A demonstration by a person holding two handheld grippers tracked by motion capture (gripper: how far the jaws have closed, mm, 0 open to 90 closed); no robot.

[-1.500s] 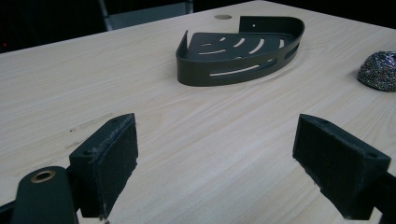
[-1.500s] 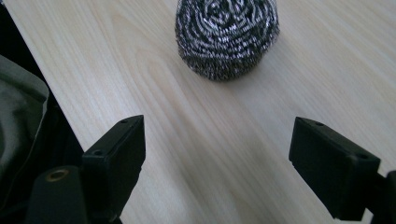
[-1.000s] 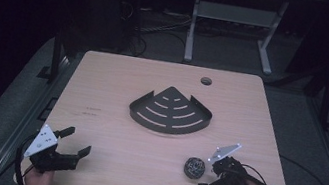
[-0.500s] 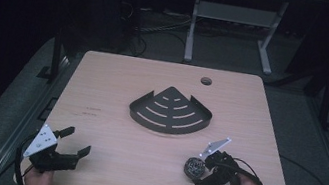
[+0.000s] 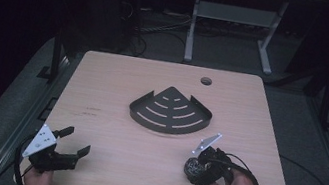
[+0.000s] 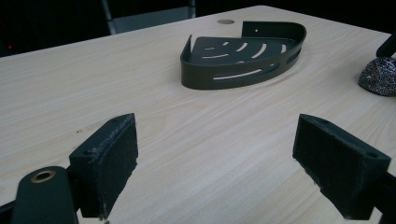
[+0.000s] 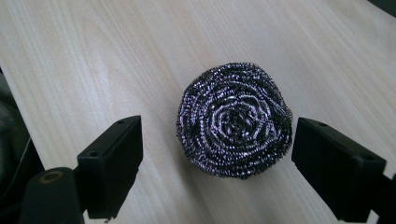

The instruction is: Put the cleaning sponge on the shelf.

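We find the pale wooden bench (image 5: 117,89) open around the left tongs (image 5: 74,141). A dark metal quarter-round slotted corner shelf (image 5: 171,114) blocks the centre; a round steel-wool scourer (image 7: 233,119) lies between the right tongs' (image 7: 217,154) jaws.

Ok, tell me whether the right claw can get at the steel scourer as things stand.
Probably yes. The right claw is open, its jaws standing either side of the steel scourer on the table, with nothing between pads and scourer; closing should grip it.
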